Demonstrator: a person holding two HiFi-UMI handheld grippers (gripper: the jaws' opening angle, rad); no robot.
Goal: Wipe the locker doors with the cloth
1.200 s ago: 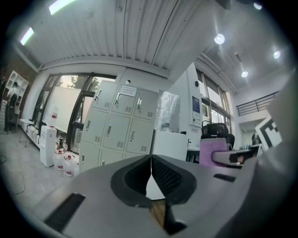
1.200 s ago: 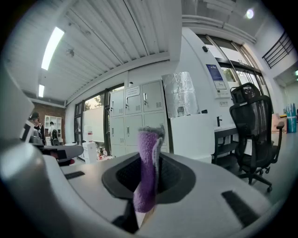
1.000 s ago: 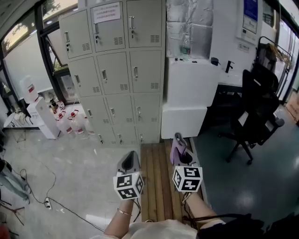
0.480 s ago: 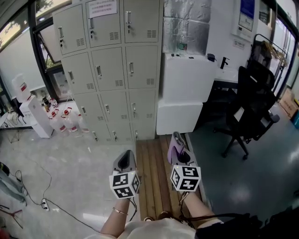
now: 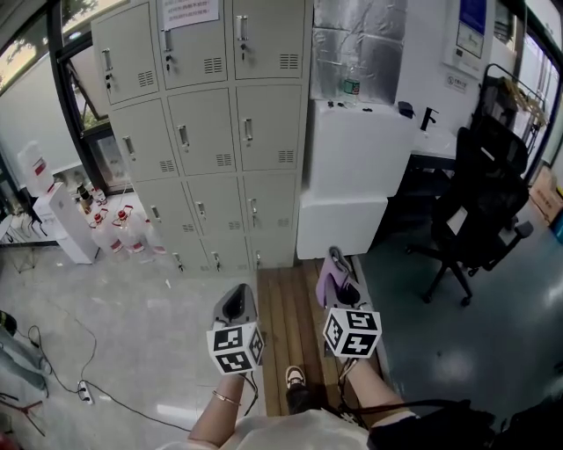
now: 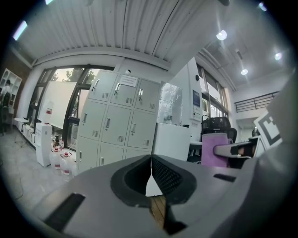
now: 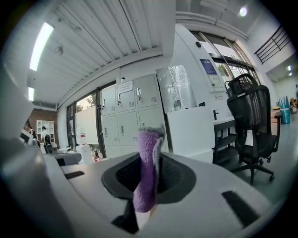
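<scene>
cloth in right gripper, lockers ahead

left gripper (image 6: 150,173) jaws pressed together. right gripper (image 7: 150,176) clamped on purple cloth (image 7: 147,155), which stands upright between the jaws. both over wooden floor strip (image 5: 281,330). locker doors (image 5: 211,132) well apart ahead, black chair (image 5: 479,202) far right.

The top row of the lockers (image 5: 211,132) is cut by the head view's upper edge. The printed notice (image 5: 190,10) on one upper door is too small to read. The cloth (image 7: 145,186) runs down between the pads of the right gripper (image 7: 151,160), and its lower end is hidden there. Labels on the bottles (image 5: 119,230) beside the lockers cannot be made out. The blue poster (image 5: 471,19) is cropped at the top.
</scene>
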